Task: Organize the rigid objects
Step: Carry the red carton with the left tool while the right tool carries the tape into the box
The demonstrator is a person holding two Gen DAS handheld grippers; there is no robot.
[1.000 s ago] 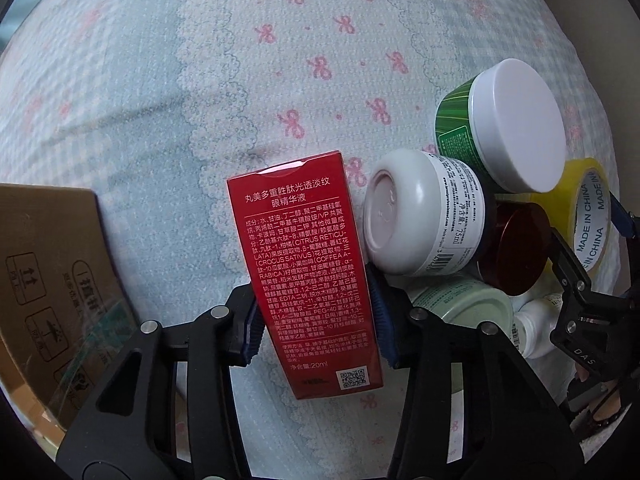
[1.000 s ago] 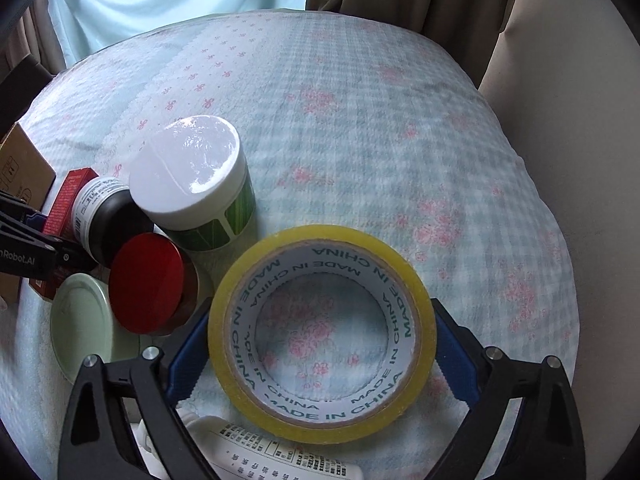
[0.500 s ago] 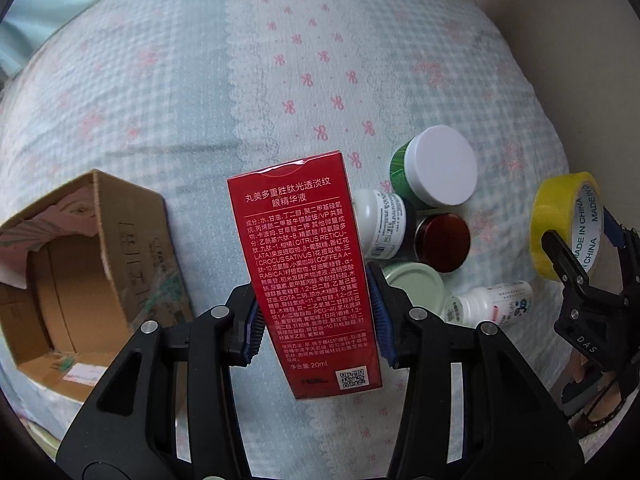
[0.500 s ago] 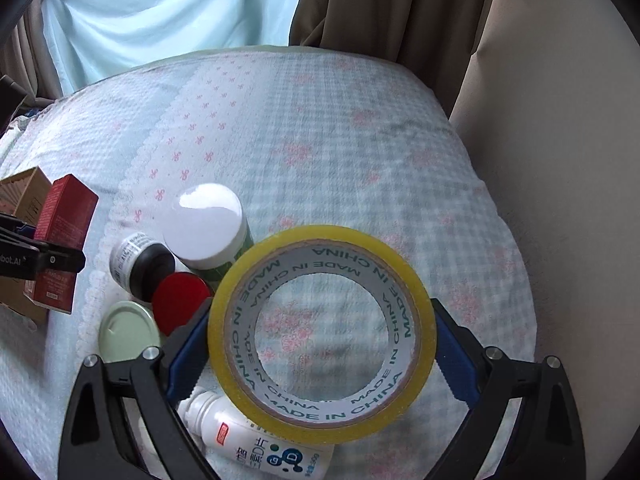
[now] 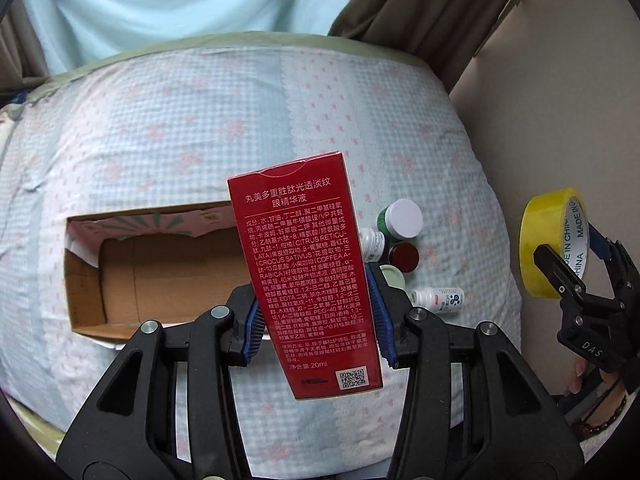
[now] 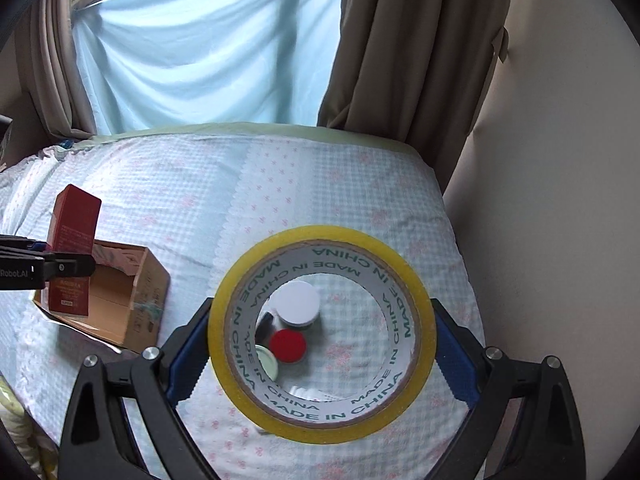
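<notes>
The left gripper (image 5: 318, 320) is clamped on a red carton (image 5: 308, 272), its blue pads (image 5: 378, 320) pressing the two long sides a little below the middle, so the carton stands up between the jaws with its printed face to the camera and its lower end sticking out behind them. The right gripper (image 6: 320, 354) stands wide, its pads (image 6: 454, 364) closed against the outer rim of a yellow tape roll (image 6: 322, 334), which is held flat-on with the hole showing.

Beyond the left jaws, to their left and lower down, a cardboard box (image 5: 120, 280) lies open on the bed (image 5: 180, 140); from the right wrist view the carton hangs over the box's left part. To the right of the left jaws a small group sits on the quilt: a green jar with a white lid (image 5: 402, 220), a dark bottle (image 5: 374, 244), a red-lidded jar (image 5: 404, 256), a pale green lid (image 5: 392, 276) and a white bottle (image 5: 438, 298) lying on its side. Most of that group shows through the tape's hole in the right wrist view, well below it.

Farther out hang a pale blue sheet (image 6: 200, 40) and brown curtains (image 6: 400, 40), with a plain wall (image 6: 560, 160) on the right. A hand (image 5: 588, 384) with a bead bracelet grips the right gripper's handle.
</notes>
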